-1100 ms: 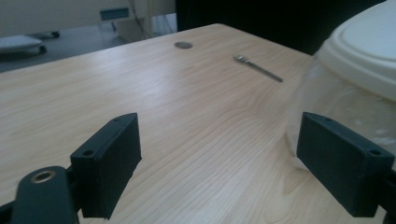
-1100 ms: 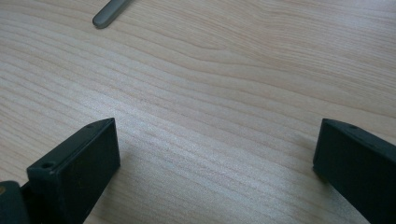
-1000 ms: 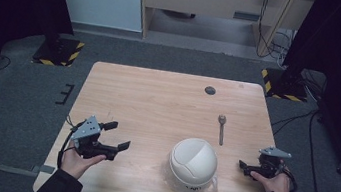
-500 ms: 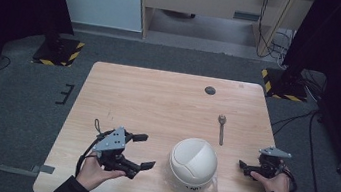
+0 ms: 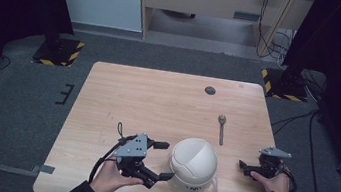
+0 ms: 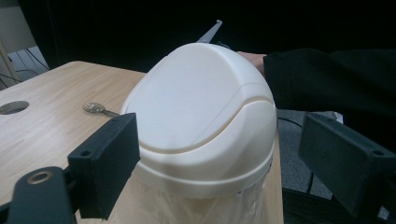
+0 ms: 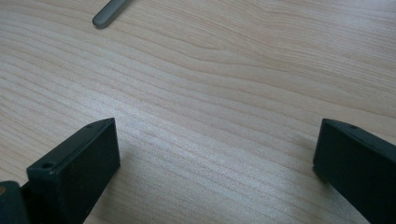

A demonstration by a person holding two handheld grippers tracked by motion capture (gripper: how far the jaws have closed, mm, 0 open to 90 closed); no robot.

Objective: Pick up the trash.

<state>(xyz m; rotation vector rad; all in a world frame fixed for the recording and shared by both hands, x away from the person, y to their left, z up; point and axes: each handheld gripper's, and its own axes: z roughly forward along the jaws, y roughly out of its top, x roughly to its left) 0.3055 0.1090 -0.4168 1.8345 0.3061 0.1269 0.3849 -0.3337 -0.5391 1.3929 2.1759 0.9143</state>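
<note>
low in the high view, left of centre, the left tool (image 5: 163, 160) is spread wide, its jaws straddling the near-left flank of the cream domed bin lid (image 5: 193, 164) but not yet touching. the lid sits on a clear-lined base at the bottom centre of the bench (image 5: 123, 94), just right of that tool. the right tool (image 5: 243, 166), also spread and empty, rests at the lower right, farther off. beyond lies a spoon (image 5: 222, 128), handle pointing down-frame.
</note>
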